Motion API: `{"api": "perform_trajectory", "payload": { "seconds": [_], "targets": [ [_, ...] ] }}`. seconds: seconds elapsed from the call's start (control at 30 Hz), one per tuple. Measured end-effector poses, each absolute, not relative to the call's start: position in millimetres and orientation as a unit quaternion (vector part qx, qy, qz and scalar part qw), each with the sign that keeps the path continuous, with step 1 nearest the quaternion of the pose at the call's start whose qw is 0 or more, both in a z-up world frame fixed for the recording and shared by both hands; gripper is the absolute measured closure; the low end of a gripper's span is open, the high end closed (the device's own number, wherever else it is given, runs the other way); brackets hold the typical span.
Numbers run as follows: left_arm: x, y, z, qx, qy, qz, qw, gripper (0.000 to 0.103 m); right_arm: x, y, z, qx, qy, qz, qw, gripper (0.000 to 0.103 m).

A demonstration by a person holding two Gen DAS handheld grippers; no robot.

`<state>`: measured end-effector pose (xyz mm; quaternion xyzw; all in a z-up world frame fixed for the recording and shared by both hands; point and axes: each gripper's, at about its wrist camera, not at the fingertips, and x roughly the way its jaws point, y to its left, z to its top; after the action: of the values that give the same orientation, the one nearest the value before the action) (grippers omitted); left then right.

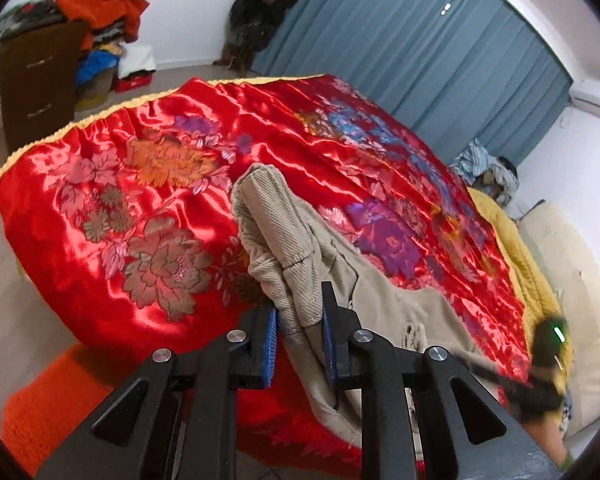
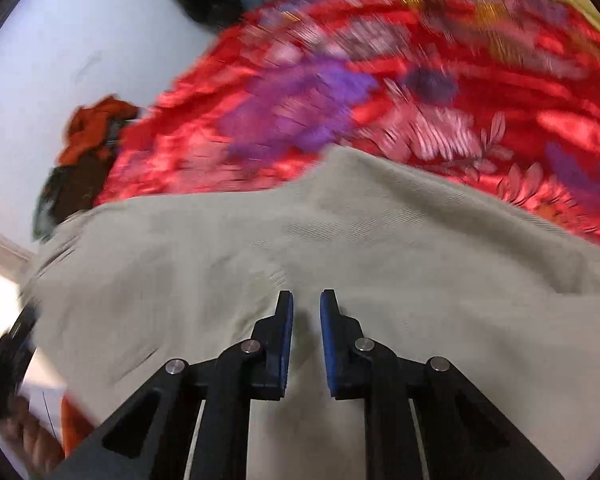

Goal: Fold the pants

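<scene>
Khaki corduroy pants [image 1: 380, 292] on red satin bedspread [image 1: 100, 208] | left tongs [image 1: 300, 344] clamped on bunched end | long axis runs rightward toward right tongs [image 2: 306, 344], slightly apart, fabric between, grip uncertain.

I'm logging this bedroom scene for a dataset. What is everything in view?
pants: one, beige, on the bedspread's near side, one part lifted.
bedspread: one, red floral satin, covering the bed.
curtain: one, grey-blue, behind the bed.
drawer unit: one, brown, far left by the wall.
clothes pile: one, orange on top, on the drawer unit.
rug: one, orange, on the floor near the bed.
left gripper: black, blue-padded fingers around pants fabric.
right gripper: black, fingers slightly apart over the pants, grip unclear.
</scene>
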<state>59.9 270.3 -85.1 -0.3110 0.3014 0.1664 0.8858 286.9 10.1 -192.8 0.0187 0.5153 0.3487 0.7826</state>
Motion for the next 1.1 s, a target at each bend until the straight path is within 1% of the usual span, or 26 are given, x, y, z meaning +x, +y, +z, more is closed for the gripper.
{"api": "perform_trajectory", "payload": {
  "seconds": [0.07,0.1,0.13,0.17,0.2,0.3,0.33,0.37,0.4,0.43,0.47,0.53,0.6,0.67,0.7,0.73,0.8,0.83,0.87,0.93,1.0,1.1],
  "targets": [
    [60.8,263.8,-78.5,-0.304,0.298,0.167,0.889,0.085,251.5,3.6,-188.8,0.015,0.506,0.398,0.765,0.087],
    [61.3,259.3,-72.8,-0.301,0.295,0.164,0.892,0.085,236.0,1.5,-200.0,0.018,0.519,0.411,0.749,0.083],
    [62.9,253.3,-67.4,-0.302,0.296,0.150,0.894,0.085,227.2,2.0,-217.3,0.019,0.544,0.413,0.730,0.077],
    [63.9,244.4,-60.4,-0.293,0.295,0.145,0.898,0.085,220.3,1.3,-238.9,0.018,0.567,0.406,0.717,0.077],
    [64.2,234.9,-53.0,-0.276,0.295,0.147,0.903,0.085,215.8,-4.3,-247.5,0.033,0.552,0.405,0.728,0.078],
    [65.2,188.8,-16.4,-0.208,0.286,0.117,0.928,0.085,212.3,-28.1,-231.0,0.090,0.541,0.399,0.735,0.078],
    [67.0,167.3,-3.2,-0.182,0.282,0.101,0.937,0.085,209.4,-43.7,-220.9,0.111,0.527,0.401,0.740,0.078],
    [69.9,141.5,9.0,-0.152,0.277,0.081,0.945,0.085,205.9,-67.9,-204.9,0.128,0.498,0.402,0.758,0.078],
    [72.8,120.2,17.0,-0.130,0.275,0.065,0.950,0.085,203.1,-87.2,-194.6,0.130,0.474,0.395,0.776,0.075],
    [77.9,93.0,24.8,-0.104,0.275,0.043,0.955,0.085,200.1,-108.5,-184.5,0.126,0.449,0.381,0.799,0.069],
    [83.5,66.1,29.7,-0.083,0.276,0.021,0.957,0.085,196.8,-135.3,-175.8,0.118,0.421,0.354,0.826,0.067],
    [99.9,-0.5,29.8,-0.038,0.281,-0.038,0.958,0.085,190.8,-190.1,-167.6,0.115,0.381,0.284,0.872,0.067],
    [114.7,-50.8,17.5,-0.012,0.291,-0.077,0.953,0.084,184.3,-247.0,-168.9,0.130,0.350,0.206,0.905,0.066],
    [139.9,-110.8,-15.9,0.020,0.320,-0.118,0.940,0.076,173.9,-297.2,-176.0,0.157,0.330,0.136,0.921,0.066],
    [149.6,-132.7,-33.1,0.033,0.338,-0.129,0.931,0.063,172.7,-308.6,-178.3,0.168,0.327,0.116,0.923,0.066],
    [160.6,-155.1,-56.7,0.049,0.367,-0.129,0.920,0.052,172.4,-322.8,-182.5,0.178,0.329,0.096,0.923,0.066],
    [167.7,-178.6,-90.8,0.075,0.424,-0.115,0.895,0.052,169.4,-354.5,-192.4,0.205,0.332,0.061,0.919,0.066],
    [163.2,-180.2,-95.2,0.074,0.433,-0.116,0.891,0.052,168.4,-364.7,-193.9,0.218,0.329,0.053,0.917,0.066],
    [153.5,-176.1,-95.6,0.066,0.432,-0.125,0.891,0.050,168.6,-376.0,-193.6,0.226,0.327,0.045,0.917,0.066],
    [132.5,-158.5,-88.3,0.061,0.421,-0.125,0.896,0.035,164.9,-394.1,-192.9,0.236,0.323,0.034,0.916,0.066],
    [115.9,-132.8,-76.8,0.052,0.404,-0.107,0.907,0.030,167.0,-395.7,-197.5,0.242,0.325,0.042,0.913,0.066],
    [100.4,-71.4,-61.9,0.010,0.385,-0.051,0.922,0.028,174.2,-368.5,-201.5,0.248,0.336,0.097,0.904,0.066]
  ]
}}
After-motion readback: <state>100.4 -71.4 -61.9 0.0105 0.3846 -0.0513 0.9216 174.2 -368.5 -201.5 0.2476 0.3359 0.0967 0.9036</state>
